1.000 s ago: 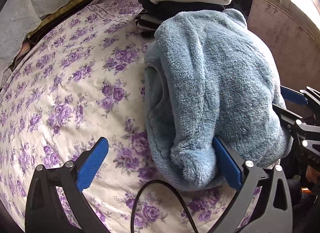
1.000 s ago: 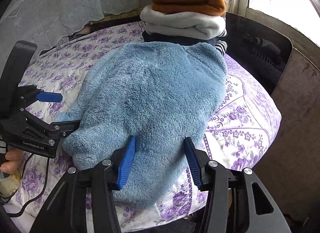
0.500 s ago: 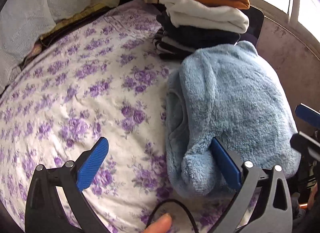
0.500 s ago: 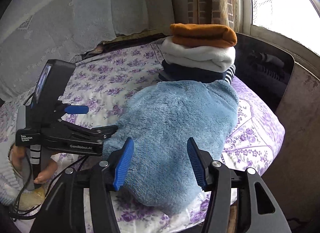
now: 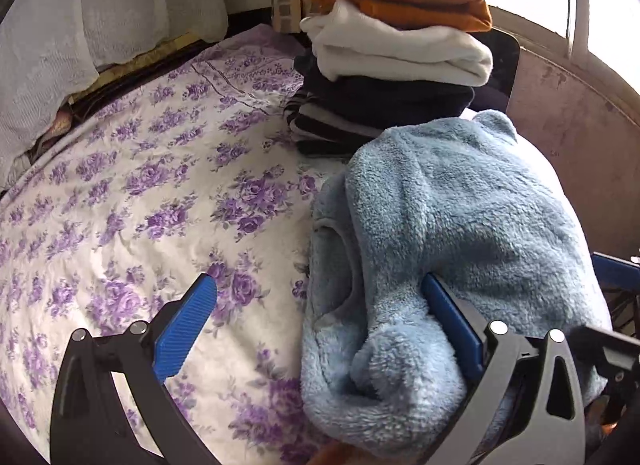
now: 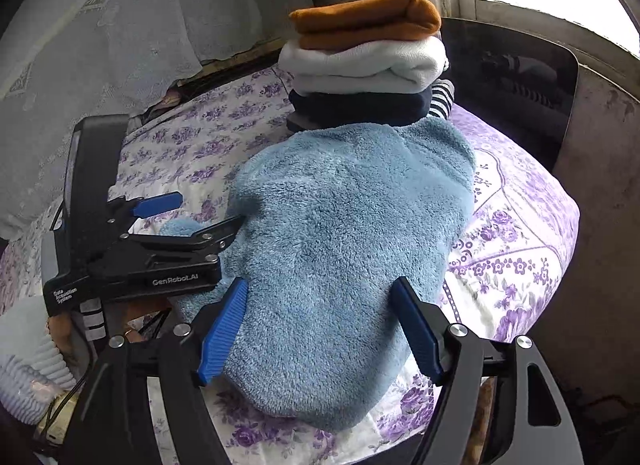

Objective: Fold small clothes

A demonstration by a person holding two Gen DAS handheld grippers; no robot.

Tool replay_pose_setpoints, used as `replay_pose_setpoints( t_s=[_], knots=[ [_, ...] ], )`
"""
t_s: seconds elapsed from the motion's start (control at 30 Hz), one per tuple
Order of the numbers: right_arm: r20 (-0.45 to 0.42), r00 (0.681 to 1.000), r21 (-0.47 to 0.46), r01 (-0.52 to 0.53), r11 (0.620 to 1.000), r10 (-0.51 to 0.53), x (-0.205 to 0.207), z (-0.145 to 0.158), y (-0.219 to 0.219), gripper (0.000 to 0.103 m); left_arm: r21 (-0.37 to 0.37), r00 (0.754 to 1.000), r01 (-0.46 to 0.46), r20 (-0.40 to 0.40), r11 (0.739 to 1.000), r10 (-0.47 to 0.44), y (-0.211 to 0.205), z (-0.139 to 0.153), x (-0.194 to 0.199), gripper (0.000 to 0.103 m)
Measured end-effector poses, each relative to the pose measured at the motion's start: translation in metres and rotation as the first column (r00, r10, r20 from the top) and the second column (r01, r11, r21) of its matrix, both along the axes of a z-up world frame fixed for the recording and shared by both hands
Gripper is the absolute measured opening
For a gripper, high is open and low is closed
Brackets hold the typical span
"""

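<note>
A fluffy light-blue garment [image 5: 460, 225] lies folded on the floral bed sheet [image 5: 140, 193], just in front of a stack of folded clothes. It also shows in the right wrist view [image 6: 340, 249]. My left gripper [image 5: 320, 325] is open, its right finger against the garment's left edge; a rolled sleeve end sits between the fingers. It shows from the side in the right wrist view [image 6: 192, 213]. My right gripper [image 6: 320, 329] is open, its fingers on either side of the garment's near end.
The stack [image 6: 368, 61] holds an orange piece on top, then white, dark navy and striped ones. A dark panel [image 6: 516, 81] stands behind it by the window. The bed edge [image 6: 552, 273] drops off to the right. A lace cover [image 6: 120, 37] lies at the back left.
Both grippers have drawn back from the garment and risen, so the stack shows fully. The garment stays folded on the bed. Both grippers remain open.
</note>
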State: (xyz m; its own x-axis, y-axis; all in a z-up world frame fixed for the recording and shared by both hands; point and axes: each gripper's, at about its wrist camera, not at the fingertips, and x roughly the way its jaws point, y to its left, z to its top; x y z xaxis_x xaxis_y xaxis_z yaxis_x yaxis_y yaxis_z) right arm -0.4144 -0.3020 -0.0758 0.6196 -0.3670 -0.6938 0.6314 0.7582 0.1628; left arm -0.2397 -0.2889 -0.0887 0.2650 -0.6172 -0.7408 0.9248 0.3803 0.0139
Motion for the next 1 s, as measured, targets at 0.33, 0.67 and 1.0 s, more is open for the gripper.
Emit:
replay_pose_setpoints(
  t_s=[0.33, 0.67, 1.0],
  knots=[
    [0.028, 0.999, 0.01, 0.018, 1.0, -0.018, -0.013, 0.013, 0.0, 0.075, 0.056, 0.988, -0.044, 0.148, 0.997, 0.036, 0.017, 0.008, -0.028, 0.098],
    [0.174, 0.983, 0.031, 0.053, 0.998, -0.058, -0.023, 0.045, 0.009, 0.081, 0.111, 0.985, -0.064, -0.151, 0.992, 0.08, 0.037, 0.017, -0.026, 0.098],
    [0.39, 0.896, -0.066, 0.255, 0.965, -0.21, -0.024, 0.073, 0.04, 0.089, 0.115, 0.856, -0.146, -0.484, 0.983, 0.183, 0.04, 0.036, -0.055, 0.098]
  ],
)
